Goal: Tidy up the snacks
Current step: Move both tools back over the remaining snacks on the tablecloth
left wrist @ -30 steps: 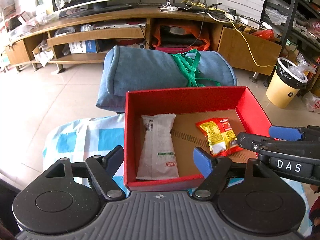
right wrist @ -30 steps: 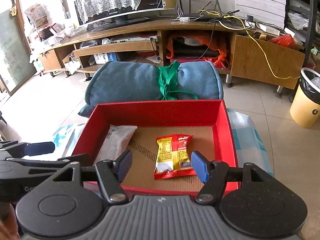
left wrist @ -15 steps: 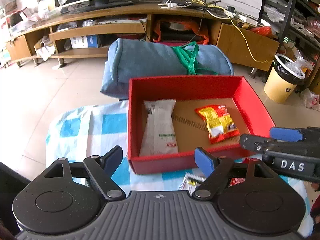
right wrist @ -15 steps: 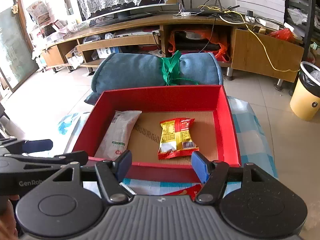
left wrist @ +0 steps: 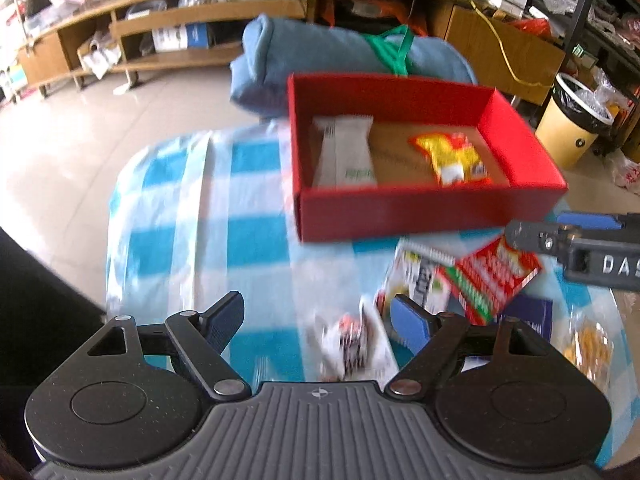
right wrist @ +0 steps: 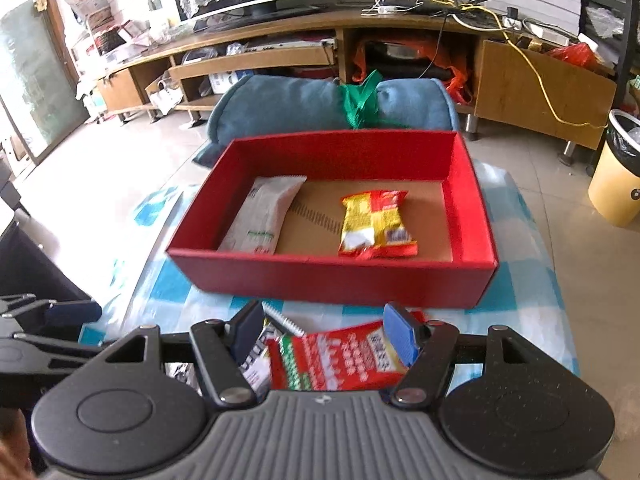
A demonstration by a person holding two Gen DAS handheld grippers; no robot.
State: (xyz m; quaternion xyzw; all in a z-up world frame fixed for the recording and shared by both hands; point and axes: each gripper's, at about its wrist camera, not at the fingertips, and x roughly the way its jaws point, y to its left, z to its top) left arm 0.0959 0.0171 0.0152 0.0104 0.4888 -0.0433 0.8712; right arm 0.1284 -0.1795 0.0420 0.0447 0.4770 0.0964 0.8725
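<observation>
A red box [left wrist: 420, 210] [right wrist: 340, 276] stands on the blue-checked tablecloth [left wrist: 192, 208]. It holds a white snack pack [left wrist: 344, 152] [right wrist: 264, 212] and a yellow-red snack pack [left wrist: 454, 156] [right wrist: 374, 220]. Several loose snacks lie in front of the box: a red packet [left wrist: 496, 276] [right wrist: 340, 356], a white packet [left wrist: 420, 280] and a small blurred pack [left wrist: 352, 344]. My left gripper [left wrist: 320, 320] is open and empty above the cloth. My right gripper [right wrist: 326, 332] is open and empty over the red packet.
A rolled blue cushion [right wrist: 300, 104] lies behind the box. A wooden TV unit [right wrist: 360, 36] runs along the back. A yellow bin [right wrist: 616, 172] stands at the right. A snack bag [left wrist: 592, 344] lies at the cloth's right edge.
Both grippers have pulled back from the box towards me. The loose snacks in front of the box have come into view. Both stay open.
</observation>
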